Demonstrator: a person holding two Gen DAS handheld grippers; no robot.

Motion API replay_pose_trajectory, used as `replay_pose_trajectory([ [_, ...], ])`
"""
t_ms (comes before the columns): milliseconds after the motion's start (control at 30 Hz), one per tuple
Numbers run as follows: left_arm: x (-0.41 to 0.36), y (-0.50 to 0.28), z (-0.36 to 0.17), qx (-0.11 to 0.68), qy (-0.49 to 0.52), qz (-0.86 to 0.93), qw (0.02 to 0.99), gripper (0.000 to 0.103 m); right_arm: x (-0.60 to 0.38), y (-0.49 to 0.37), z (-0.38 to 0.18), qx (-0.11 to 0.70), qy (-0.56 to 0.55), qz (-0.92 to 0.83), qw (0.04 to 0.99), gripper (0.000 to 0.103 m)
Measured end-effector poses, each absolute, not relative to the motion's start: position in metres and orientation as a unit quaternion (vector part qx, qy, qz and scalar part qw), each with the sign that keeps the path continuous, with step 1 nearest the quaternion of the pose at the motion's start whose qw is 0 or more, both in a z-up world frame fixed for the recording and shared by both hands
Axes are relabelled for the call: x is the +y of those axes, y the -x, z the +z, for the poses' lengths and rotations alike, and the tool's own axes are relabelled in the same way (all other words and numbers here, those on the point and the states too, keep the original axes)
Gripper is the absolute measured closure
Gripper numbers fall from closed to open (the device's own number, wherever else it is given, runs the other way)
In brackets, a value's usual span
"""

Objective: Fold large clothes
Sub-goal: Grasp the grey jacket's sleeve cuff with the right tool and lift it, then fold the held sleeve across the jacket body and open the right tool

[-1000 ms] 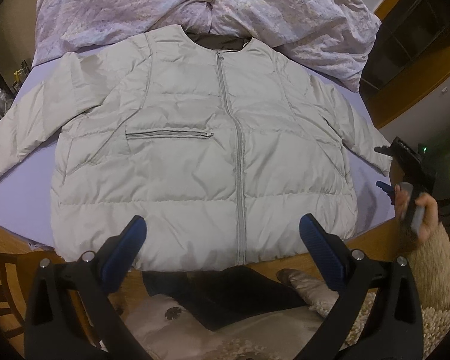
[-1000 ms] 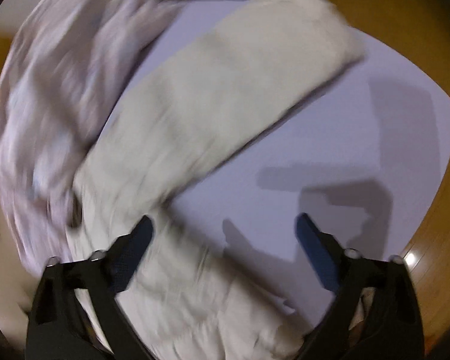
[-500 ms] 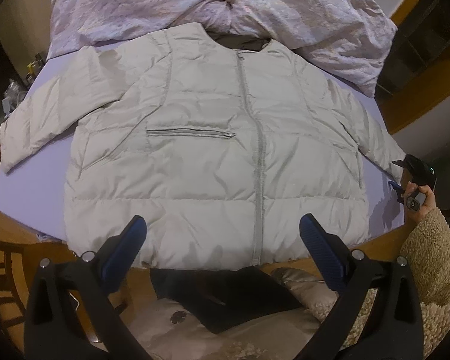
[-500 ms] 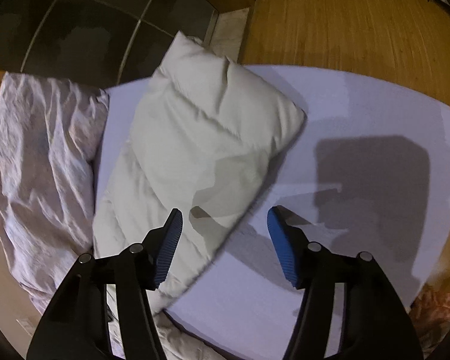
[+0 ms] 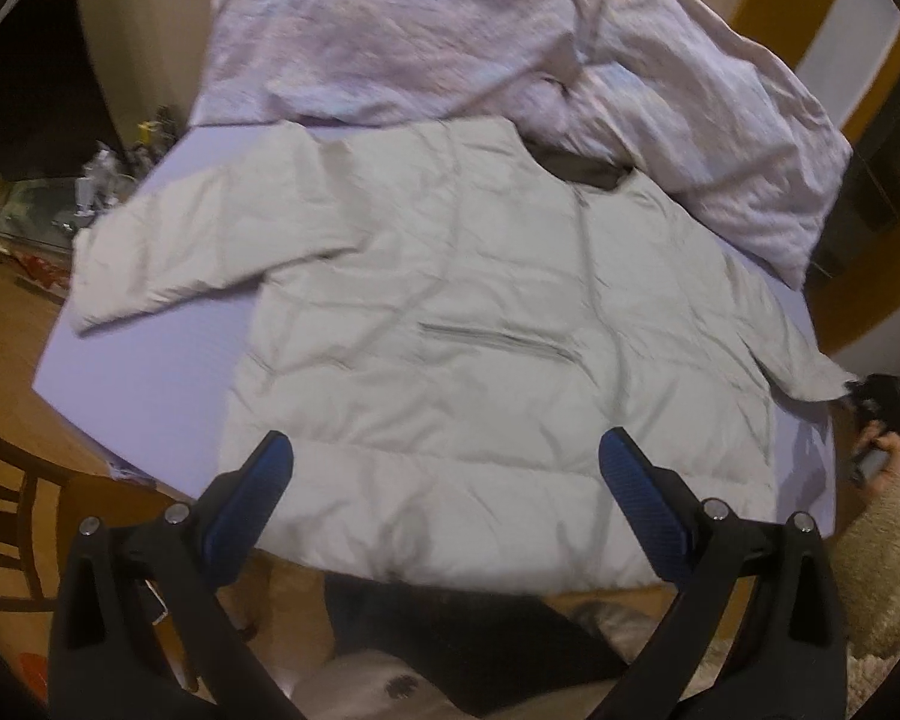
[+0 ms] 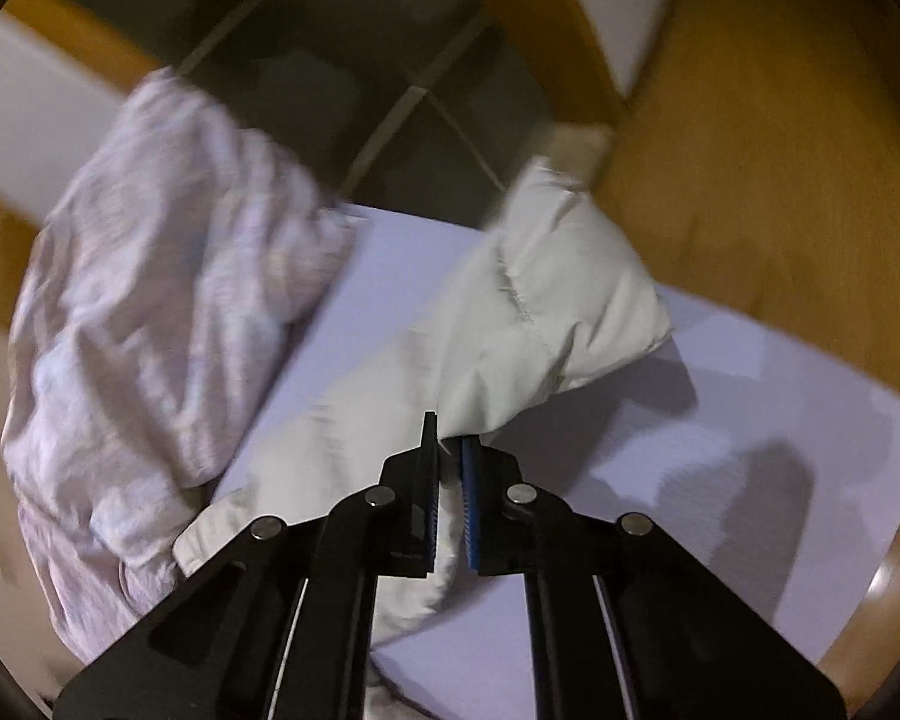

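Pale jacket (image 5: 486, 324) spread across lavender table (image 5: 150, 354), hem at near edge, crumpled quilt (image 5: 450, 30) crowding far edge, left gripper (image 5: 444, 480) spread over hem, right gripper (image 6: 450, 468) pinching sleeve (image 6: 546, 324) near right edge.

Left wrist overlooks the whole jacket (image 5: 480, 324); right wrist closes on its sleeve (image 6: 546, 324).

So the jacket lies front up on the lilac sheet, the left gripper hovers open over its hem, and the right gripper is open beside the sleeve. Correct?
Not quite: the right gripper is shut on the sleeve, as the right wrist view shows. The jacket, lilac sheet and open left gripper are as stated.
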State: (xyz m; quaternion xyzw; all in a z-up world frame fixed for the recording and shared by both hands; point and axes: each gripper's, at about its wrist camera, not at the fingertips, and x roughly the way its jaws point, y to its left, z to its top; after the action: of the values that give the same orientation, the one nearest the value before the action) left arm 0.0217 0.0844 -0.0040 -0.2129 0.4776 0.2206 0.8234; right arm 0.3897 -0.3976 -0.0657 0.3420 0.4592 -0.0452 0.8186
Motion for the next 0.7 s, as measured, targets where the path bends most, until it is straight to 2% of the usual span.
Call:
replay_pose_trajectory([
  [400, 0.131, -0.004, -0.012, 0.456, 0.227, 0.267, 0.818, 0.002, -0.218, -0.381, 0.046, 0.396, -0.202, 0.177, 0.878, 0.096],
  [567, 0.150, 0.010, -0.022, 0.453, 0.257, 0.277, 0.808, 0.002, -0.129, -0.359, 0.062, 0.397, -0.161, 0.264, 0.864, 0.096],
  [700, 0.166, 0.024, -0.027, 0.445, 0.273, 0.286, 0.803, 0.002, -0.075, -0.344, 0.049, 0.419, -0.132, 0.302, 0.846, 0.096],
])
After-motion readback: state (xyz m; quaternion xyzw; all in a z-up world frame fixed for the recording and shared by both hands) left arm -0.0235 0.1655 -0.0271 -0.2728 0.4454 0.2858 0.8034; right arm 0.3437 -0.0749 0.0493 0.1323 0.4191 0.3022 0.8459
